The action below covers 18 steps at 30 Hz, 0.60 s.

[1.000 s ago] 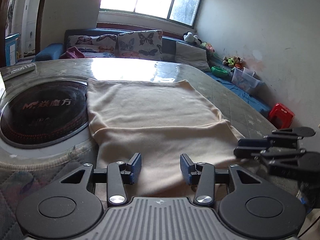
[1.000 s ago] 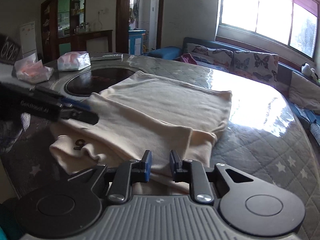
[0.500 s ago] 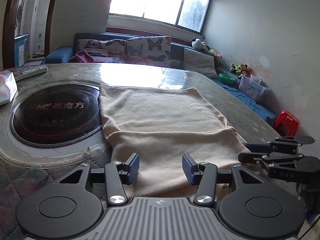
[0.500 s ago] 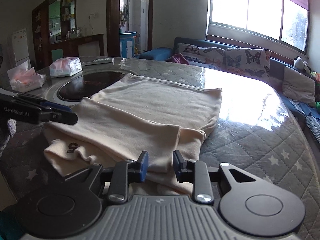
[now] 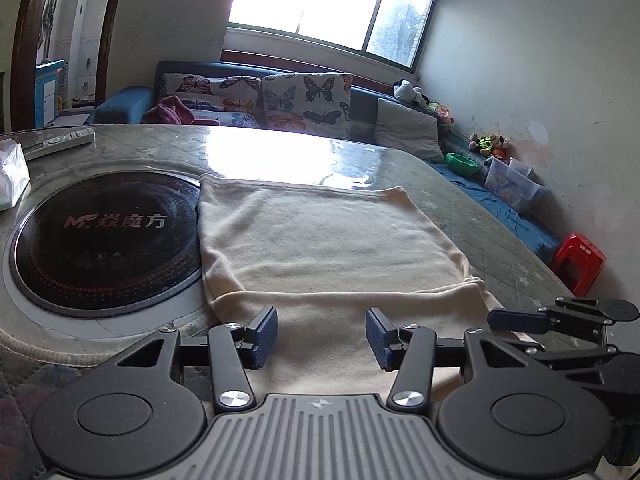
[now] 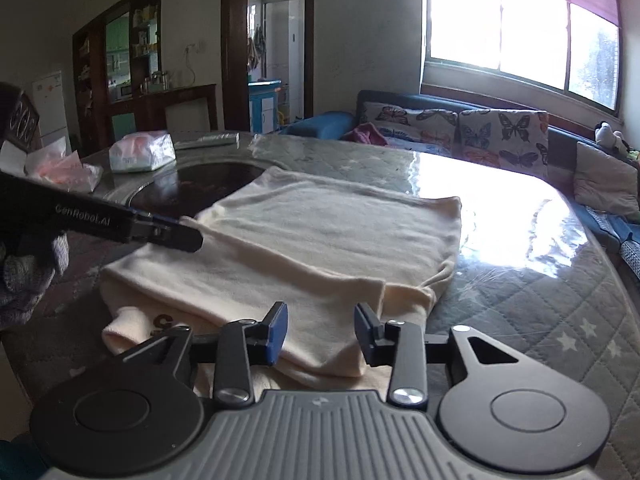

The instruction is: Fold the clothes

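Nearest me, the folded near edge of the cream garment lies under both tools. My left gripper has its jaws wide apart, holding nothing, above the cloth's near fold. My right gripper is likewise spread, empty, over the garment's near right corner. The garment lies flat on the surface, its left edge overlapping the round cooktop. To the right and beyond its far hem I see bare quilted surface. Farther off, a sofa sits under the window.
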Available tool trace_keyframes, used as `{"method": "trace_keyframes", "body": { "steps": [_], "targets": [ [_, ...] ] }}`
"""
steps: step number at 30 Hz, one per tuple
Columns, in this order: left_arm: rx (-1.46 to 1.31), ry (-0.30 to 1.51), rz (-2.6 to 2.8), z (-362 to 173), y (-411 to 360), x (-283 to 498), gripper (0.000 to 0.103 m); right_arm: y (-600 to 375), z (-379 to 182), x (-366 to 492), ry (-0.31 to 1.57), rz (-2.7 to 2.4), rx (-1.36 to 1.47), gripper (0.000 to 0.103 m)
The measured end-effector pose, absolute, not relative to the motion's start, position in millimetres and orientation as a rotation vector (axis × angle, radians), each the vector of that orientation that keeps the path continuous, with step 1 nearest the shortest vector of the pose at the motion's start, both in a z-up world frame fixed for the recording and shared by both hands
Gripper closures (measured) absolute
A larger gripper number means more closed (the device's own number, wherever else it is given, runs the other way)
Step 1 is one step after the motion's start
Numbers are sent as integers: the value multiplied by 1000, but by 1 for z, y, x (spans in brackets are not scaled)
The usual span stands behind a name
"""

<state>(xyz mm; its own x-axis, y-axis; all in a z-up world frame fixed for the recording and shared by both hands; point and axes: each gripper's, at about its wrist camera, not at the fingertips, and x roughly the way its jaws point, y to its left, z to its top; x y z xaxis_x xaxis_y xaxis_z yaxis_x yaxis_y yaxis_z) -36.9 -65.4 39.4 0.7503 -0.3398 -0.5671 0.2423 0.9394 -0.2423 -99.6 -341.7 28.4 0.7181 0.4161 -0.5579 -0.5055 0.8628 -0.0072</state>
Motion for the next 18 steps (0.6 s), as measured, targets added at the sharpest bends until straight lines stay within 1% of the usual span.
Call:
{"method": "trace_keyframes", "body": {
  "steps": [3,7,13,18],
  "targets": [
    [-160,665,-299,34,-58,-36,50,-341,22,-97,594,515,-154,64],
    [-178,674,-280,32,-48,-38,50,-344,19,-97,599,522,-140,63],
    [-174,639,-322,43,-60,-33,50,-343,19,-96,597,523,-135,60],
    [-201,680,-304,30,-52,-15,50,-343,19,-95,599,528,-133,58]
  ]
}}
